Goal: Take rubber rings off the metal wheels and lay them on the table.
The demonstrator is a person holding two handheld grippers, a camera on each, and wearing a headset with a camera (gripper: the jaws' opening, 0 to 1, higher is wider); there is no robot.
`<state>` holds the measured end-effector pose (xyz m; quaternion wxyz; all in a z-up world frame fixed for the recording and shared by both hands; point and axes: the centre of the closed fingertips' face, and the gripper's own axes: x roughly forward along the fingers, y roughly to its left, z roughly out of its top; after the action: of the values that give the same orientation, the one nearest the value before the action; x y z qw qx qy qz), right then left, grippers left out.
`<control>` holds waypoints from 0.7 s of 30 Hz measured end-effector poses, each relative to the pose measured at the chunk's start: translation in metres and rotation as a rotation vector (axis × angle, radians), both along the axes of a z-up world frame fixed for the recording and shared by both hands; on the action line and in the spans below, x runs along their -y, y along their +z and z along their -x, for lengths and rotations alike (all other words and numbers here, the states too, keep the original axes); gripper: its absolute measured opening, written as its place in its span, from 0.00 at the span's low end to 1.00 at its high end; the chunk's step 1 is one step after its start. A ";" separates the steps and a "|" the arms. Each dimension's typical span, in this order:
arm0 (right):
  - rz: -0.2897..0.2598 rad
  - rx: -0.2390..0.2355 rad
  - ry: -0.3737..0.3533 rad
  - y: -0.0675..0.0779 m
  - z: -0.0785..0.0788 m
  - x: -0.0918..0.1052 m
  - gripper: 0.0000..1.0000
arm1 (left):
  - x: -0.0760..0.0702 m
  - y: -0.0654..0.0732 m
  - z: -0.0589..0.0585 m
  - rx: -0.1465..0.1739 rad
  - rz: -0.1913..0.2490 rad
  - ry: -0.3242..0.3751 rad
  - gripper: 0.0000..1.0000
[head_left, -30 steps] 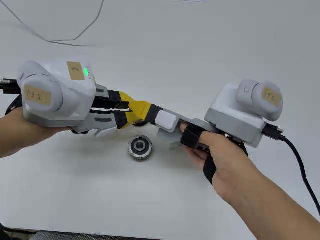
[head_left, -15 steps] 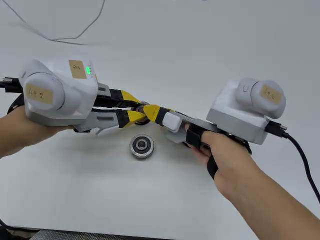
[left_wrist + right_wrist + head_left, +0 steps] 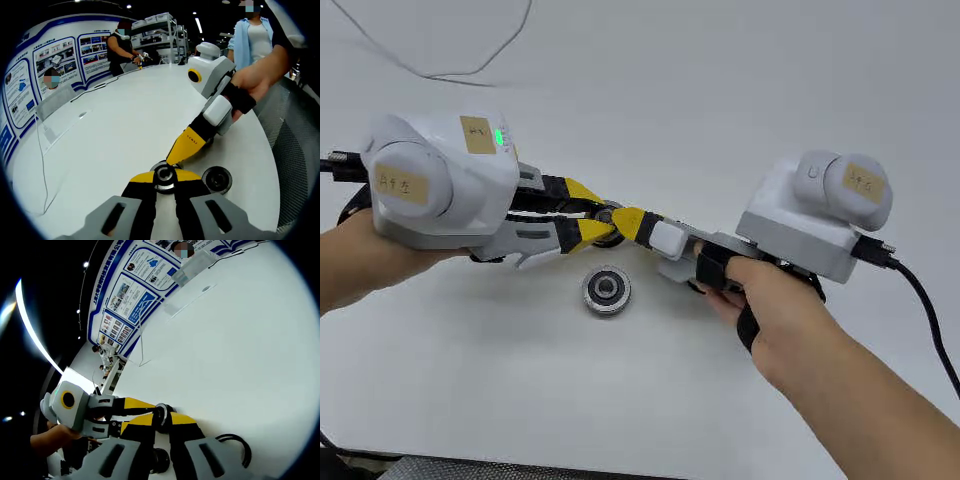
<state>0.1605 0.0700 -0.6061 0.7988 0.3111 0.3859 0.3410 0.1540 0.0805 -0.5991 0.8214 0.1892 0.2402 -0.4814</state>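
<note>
Left tool [image 3: 592, 222], right tool [image 3: 625, 222]: both pinching one wheel [image 3: 164, 175] | tan labels [image 3: 476, 135] illegible

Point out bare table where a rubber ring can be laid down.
Free: the table beyond the held wheel, up to the thin cable; also the strip nearer than the loose wheel. Crowded: the middle, where left tongs and right tongs grip the held wheel.

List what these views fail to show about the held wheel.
Held wheel, head view: mostly covered by yellow jaw tips; whether a rubber ring is on it is unclear.
Right gripper, its own view: gripping wheel or ring, too small to tell.
Dark loop, right gripper view: partly behind the gripper's body; ring or cable unclear.
</note>
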 end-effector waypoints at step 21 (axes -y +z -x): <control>-0.004 -0.104 -0.050 -0.001 0.002 0.004 0.02 | 0.000 0.000 0.000 0.003 -0.003 -0.003 0.13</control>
<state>0.1581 0.0659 -0.6069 0.7853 0.3393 0.4183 0.3053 0.1540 0.0802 -0.5988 0.8209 0.1913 0.2395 -0.4819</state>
